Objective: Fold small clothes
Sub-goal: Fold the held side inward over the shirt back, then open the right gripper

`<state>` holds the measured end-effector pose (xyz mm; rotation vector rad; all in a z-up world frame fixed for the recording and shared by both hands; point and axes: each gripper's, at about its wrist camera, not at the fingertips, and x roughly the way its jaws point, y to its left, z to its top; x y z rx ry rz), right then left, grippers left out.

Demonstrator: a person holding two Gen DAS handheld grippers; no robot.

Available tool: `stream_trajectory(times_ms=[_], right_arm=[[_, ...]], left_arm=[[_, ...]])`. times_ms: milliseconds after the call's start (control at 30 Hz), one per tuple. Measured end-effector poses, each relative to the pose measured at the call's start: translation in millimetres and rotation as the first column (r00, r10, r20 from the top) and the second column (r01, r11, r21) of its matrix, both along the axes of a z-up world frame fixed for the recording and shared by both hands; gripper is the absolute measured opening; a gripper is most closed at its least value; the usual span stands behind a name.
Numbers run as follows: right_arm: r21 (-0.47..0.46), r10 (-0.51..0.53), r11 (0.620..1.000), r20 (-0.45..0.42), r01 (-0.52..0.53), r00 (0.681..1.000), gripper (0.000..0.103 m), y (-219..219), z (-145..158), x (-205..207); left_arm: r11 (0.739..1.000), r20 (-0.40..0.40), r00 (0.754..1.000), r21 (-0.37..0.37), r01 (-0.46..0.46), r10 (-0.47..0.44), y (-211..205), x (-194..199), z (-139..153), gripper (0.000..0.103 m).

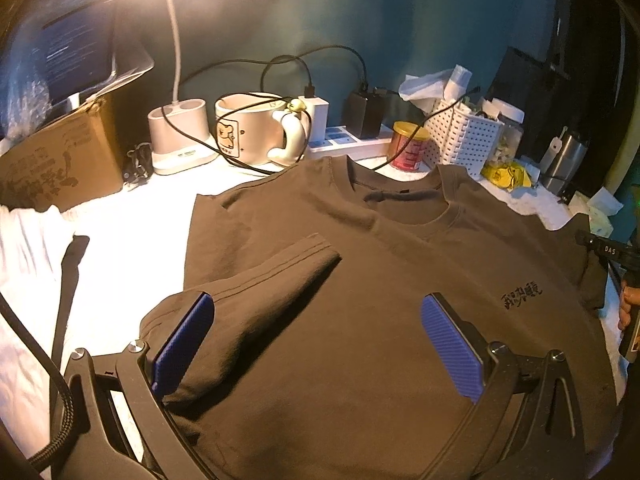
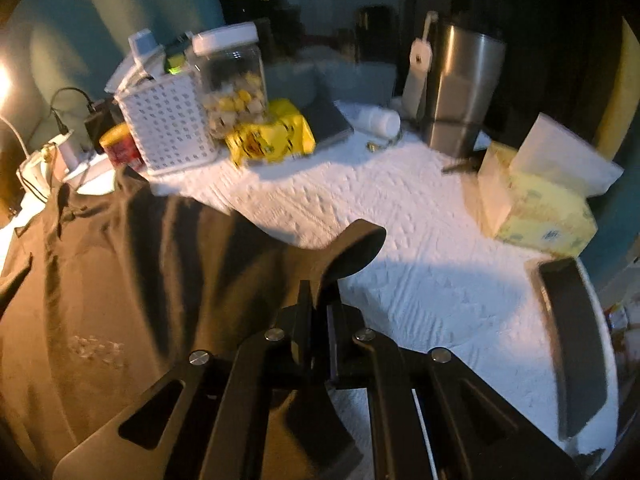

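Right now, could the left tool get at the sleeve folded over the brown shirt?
Probably yes: the left tool hangs open right over the folded sleeve of the brown shirt, with nothing lying between them.

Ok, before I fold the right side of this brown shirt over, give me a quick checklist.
1. Right gripper shut on the shirt: ok, cloth stands up from its closed jaws.
2. Left gripper open, holding nothing: ok.
3. Left sleeve already folded inward: ok.
4. Neckline free of clutter: not ok, a black cable reaches it.
5. Cloth near the right grip smooth: not ok, it is rippled.
6. How many layers are pinched: cannot tell.
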<state>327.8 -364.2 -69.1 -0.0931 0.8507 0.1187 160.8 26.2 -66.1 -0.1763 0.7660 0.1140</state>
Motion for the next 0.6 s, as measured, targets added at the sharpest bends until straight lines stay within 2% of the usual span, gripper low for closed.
stream_trajectory(times_ms=[300,600], right_arm=[[-0.016,0.081,0.997,0.09,-0.08,0.993,0.007,53.0,42.4,-22.2],[-0.029,0.168,0.986,0.08,-0.166,0.983,0.007,120.4,38.2,-31.2]], left_arm=[[0.999,0.049,0.999,-0.045,-0.012,0.014,23.5,-23.6,3.2,0.102],[0.997,0.064,0.998,-0.069,-0.022,0.027,50.1,-42.0,-1.5,0.102]])
